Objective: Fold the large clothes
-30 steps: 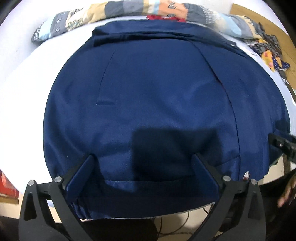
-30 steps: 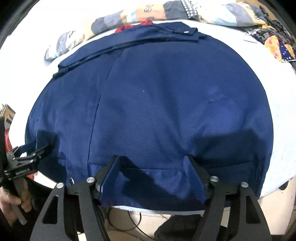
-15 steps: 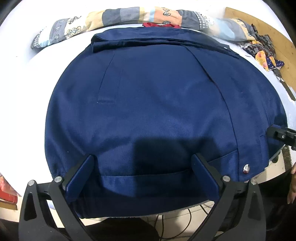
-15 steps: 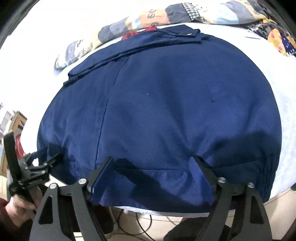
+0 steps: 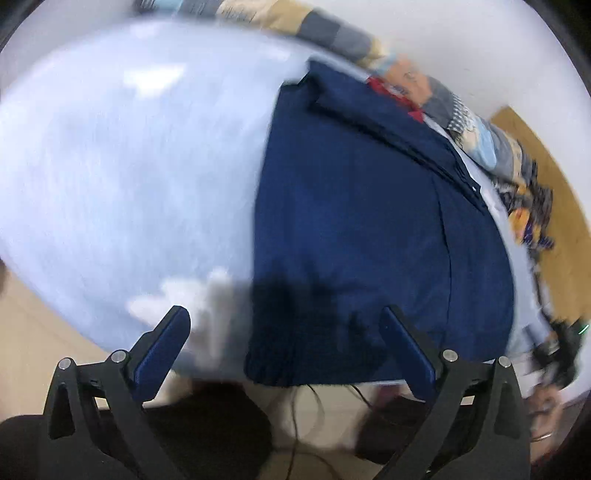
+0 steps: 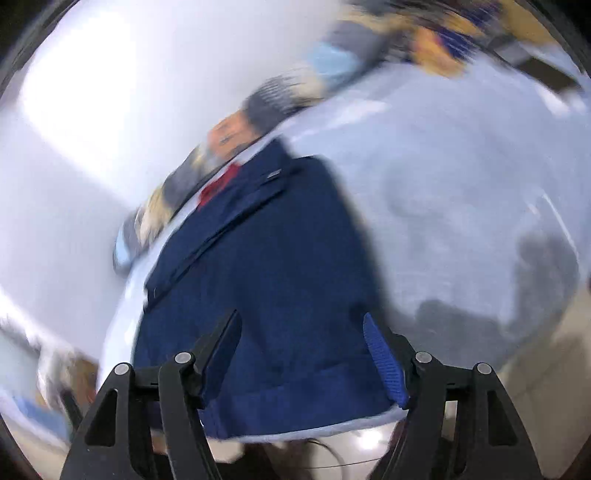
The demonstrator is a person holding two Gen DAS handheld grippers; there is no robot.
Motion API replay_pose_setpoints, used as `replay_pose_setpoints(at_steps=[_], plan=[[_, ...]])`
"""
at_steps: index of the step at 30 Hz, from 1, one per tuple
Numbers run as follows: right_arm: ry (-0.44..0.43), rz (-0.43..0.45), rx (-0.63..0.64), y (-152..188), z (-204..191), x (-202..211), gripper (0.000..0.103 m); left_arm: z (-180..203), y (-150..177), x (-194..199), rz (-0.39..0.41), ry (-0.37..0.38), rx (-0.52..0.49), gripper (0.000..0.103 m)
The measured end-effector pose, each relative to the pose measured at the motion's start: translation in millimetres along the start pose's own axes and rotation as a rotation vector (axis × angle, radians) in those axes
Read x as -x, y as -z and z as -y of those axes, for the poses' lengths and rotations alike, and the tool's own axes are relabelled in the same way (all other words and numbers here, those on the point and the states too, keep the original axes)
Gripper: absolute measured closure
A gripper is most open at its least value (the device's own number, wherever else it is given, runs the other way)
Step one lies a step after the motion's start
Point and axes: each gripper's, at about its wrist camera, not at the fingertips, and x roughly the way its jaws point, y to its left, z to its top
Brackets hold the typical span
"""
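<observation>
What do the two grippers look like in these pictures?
Both the left gripper and the right gripper have black angular frames with cut-out openings and silver round bolts. Each carries two blue pads; the right one's pad looks ribbed.

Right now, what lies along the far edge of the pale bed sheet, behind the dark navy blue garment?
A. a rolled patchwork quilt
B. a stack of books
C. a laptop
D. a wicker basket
A: a rolled patchwork quilt in tan, grey and light blue runs behind the dark navy blue garment.

A patchwork quilt (image 5: 332,33) and red cloth (image 5: 384,86) lie on the pale sheet (image 5: 129,166).
</observation>
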Motion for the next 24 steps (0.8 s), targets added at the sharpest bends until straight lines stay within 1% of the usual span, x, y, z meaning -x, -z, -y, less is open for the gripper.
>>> replay_pose_setpoints(at_steps=[1, 2, 3, 5, 6, 8, 11, 15, 19, 21, 22, 24], plan=[[-0.009, -0.011, -0.07, -1.2, 14.2, -1.5, 0.033, -4.4, -0.9, -4.6, -0.024, 0.013, 0.016, 0.002], [-0.005, -0.013, -0.101, -1.8, 21.1, -2.3, 0.033, -7.3, -1.7, -8.6, -0.041, 0.018, 0.025, 0.006], [-0.002, -0.017, -0.15, -0.7, 31.5, -3.6, 0.033, -9.4, -2.0, -11.6, -0.049, 0.02, 0.032, 0.008], [-0.014, -0.032, -0.22, 1.6, 44.6, -8.2, 0.033, -14.5, -3.8, -14.8, -0.05, 0.01, 0.054, 0.01], [-0.017, -0.034, -0.234, 1.4, 48.3, -9.0, 0.033, -16.2, -3.4, -16.8, -0.055, 0.023, 0.072, 0.017], [-0.019, -0.04, -0.24, 2.4, 48.8, -11.2, 0.032, -21.8, -4.1, -22.5, -0.079, 0.07, 0.112, 0.028], [-0.013, -0.062, -0.214, 3.3, 41.1, -19.0, 0.031, -18.3, -3.6, -30.3, -0.088, 0.065, 0.118, 0.029], [0.01, -0.096, -0.186, 6.4, 34.1, -27.5, 0.031, -11.9, -6.1, -36.3, -0.093, 0.041, 0.089, 0.029], [0.032, -0.124, -0.187, 7.6, 35.2, -37.8, 0.031, -0.7, -4.8, -38.3, -0.078, 0.045, 0.03, 0.029], [0.04, -0.143, -0.192, 8.8, 36.7, -44.4, 0.031, 11.3, -1.4, -35.7, -0.074, 0.094, -0.028, 0.029], [0.043, -0.156, -0.191, 10.3, 37.6, -47.3, 0.031, 18.7, 0.8, -34.0, -0.069, 0.105, -0.065, 0.029], [0.053, -0.186, -0.177, 12.4, 36.2, -54.4, 0.031, 27.8, 1.8, -33.6, -0.055, 0.071, -0.124, 0.029]])
